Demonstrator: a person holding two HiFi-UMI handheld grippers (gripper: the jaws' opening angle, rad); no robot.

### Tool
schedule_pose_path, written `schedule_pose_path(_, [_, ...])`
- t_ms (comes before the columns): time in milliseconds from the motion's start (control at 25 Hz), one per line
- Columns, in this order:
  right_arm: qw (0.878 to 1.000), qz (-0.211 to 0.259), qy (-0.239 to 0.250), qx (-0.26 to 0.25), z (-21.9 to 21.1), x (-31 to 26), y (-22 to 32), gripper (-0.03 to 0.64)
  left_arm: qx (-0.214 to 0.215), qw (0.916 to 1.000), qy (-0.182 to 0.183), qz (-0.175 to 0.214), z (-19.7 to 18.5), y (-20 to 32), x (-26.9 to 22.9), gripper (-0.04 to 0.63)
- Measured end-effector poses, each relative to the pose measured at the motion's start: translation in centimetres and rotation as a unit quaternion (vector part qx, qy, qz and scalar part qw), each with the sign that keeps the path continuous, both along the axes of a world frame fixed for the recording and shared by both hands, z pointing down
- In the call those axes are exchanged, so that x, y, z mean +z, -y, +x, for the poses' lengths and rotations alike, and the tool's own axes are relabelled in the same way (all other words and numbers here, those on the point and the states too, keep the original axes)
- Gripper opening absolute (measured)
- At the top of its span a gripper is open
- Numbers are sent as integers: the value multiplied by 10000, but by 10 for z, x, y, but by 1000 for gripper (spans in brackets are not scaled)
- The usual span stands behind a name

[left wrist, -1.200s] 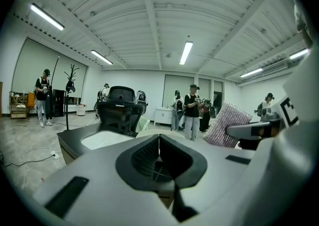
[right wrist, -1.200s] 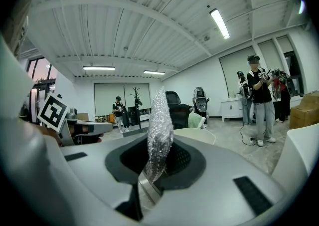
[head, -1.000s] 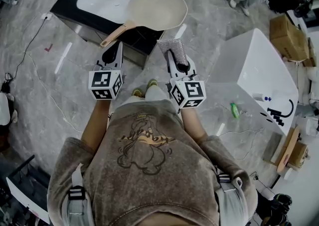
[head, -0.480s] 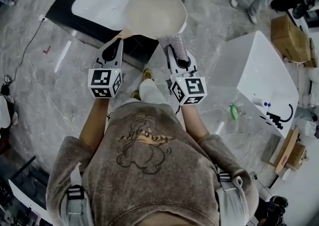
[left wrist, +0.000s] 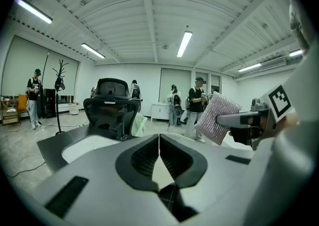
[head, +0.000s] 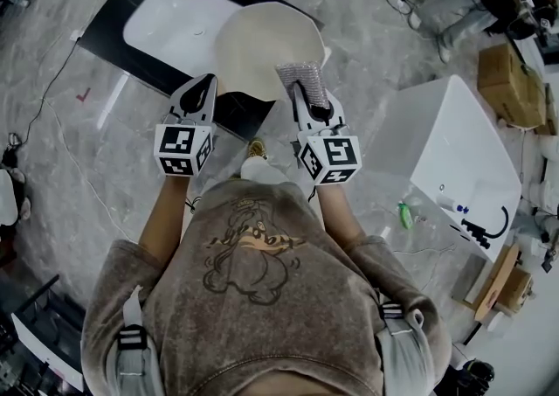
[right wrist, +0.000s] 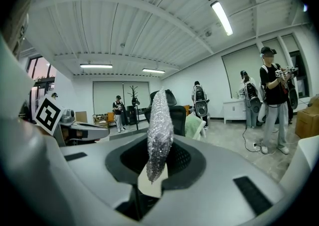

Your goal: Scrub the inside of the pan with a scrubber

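Jaws of the right gripper [right wrist: 158, 162] are pressed onto a flat pad-shaped scrubber of silvery glittering mesh [right wrist: 159, 130]. The scrubber stands on its edge between them and sticks out past the tips. The left gripper [left wrist: 159, 145] is fully closed: its two jaws meet along a thin line, and no object can be seen gripped there.

In the head view, a long black table [head: 144, 66] with a white rounded basin [head: 170, 18] set in its top stands in front of the person. The round cream-coloured pan [head: 262, 45] is at the near right corner of this table, and part of it reaches out past the table's edge to the right. Its inside is turned upward. The scrubber is over the pan's near rim, at the same corner of the table, but it cannot be told whether it touches the pan. The tip of the left gripper is at the table's near edge, just beside the left part of the pan's rim. The pan's handle is hidden under this gripper.
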State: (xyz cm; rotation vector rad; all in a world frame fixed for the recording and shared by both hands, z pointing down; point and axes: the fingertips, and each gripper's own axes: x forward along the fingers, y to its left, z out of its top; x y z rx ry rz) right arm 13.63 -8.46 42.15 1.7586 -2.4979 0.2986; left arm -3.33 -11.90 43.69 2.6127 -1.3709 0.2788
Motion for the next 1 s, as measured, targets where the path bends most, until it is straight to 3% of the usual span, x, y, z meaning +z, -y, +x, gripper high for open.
schedule_pose_path(440, [9989,-91,37,-460,17,8,53,74,-163,9998,35,-48,16,37,0,18])
schedule_pose_path(800, [9979,-189,53,-625,5,9,79,75,-249,9995,23,-209,7,57,1,20])
schedule_pose_path(840, [9978,-209,48,-623,4,10,81,75,-199,9994,5,-280,7,58,3,30])
schedule_pose_path(920, [9978,-250,45,-614,0,11,83,75,-33,9991,-31,-423,8,60,6,125])
schedule_pose_path(1000, [9978,-269,61,-600,-3,12,86,75,111,9988,-50,-479,10,62,6,180])
